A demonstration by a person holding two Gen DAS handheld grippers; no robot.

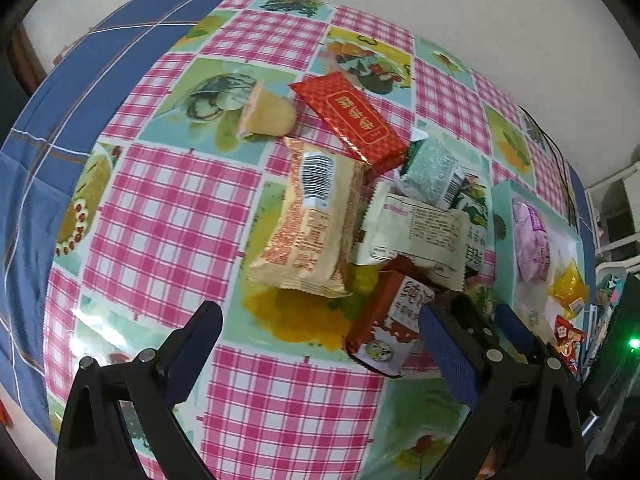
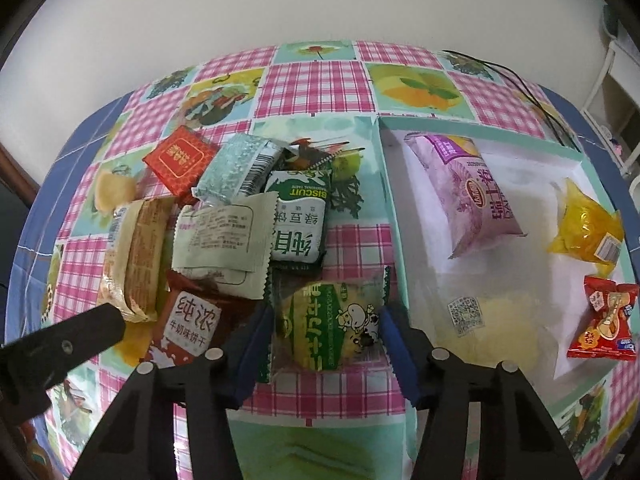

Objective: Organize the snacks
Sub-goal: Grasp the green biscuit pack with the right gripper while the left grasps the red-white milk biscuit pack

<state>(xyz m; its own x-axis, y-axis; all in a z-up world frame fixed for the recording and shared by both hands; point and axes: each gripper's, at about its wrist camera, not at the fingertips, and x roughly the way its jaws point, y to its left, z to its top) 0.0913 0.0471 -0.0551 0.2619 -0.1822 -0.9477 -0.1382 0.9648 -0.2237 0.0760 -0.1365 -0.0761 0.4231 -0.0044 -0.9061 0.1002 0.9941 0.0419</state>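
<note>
My right gripper (image 2: 326,320) points steeply down, its blue-padded fingers (image 2: 250,354) set either side of the cow-print snack packet (image 2: 328,322) and touching its edges; I think the pads are pressing, though the clear wrapper margin makes that hard to judge. My left gripper (image 1: 320,344) also tilts down, jaws spread wide with nothing between them. One black finger of it (image 2: 60,344) shows at the right camera's left edge.
</note>
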